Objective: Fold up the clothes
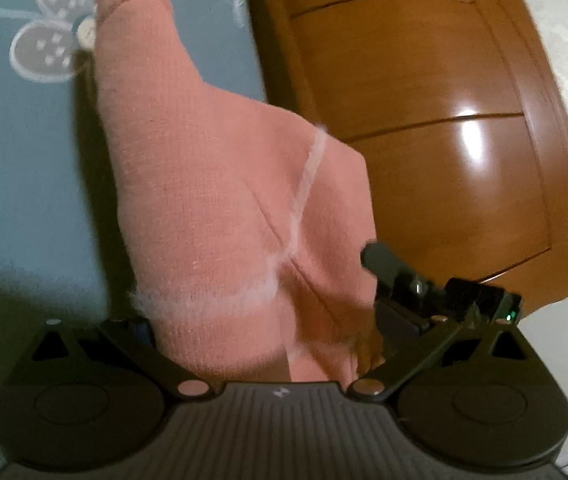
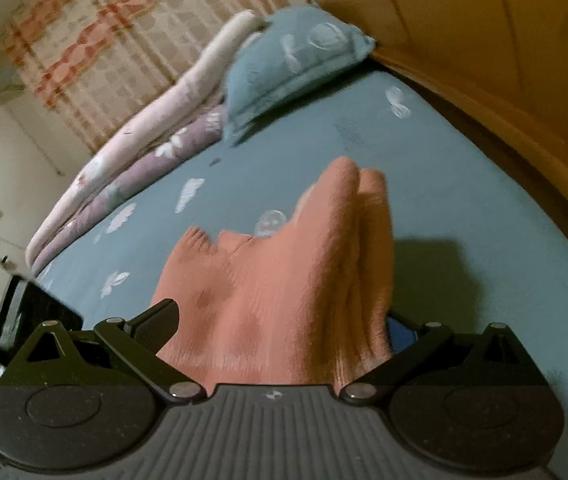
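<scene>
No readable text, pillow (image 2: 296, 64) print too blurred

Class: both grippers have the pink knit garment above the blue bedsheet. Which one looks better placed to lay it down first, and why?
Probably right: the right gripper has the pink knit garment over open blue bedsheet, while the left gripper sits beside the wooden headboard.

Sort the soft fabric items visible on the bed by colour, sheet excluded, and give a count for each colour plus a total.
Salmon-pink: 1, the knit garment
Blue: 1, the pillow
Pale pink: 1, the rolled quilt
Lilac floral: 1, the folded blanket
Total: 4
</scene>
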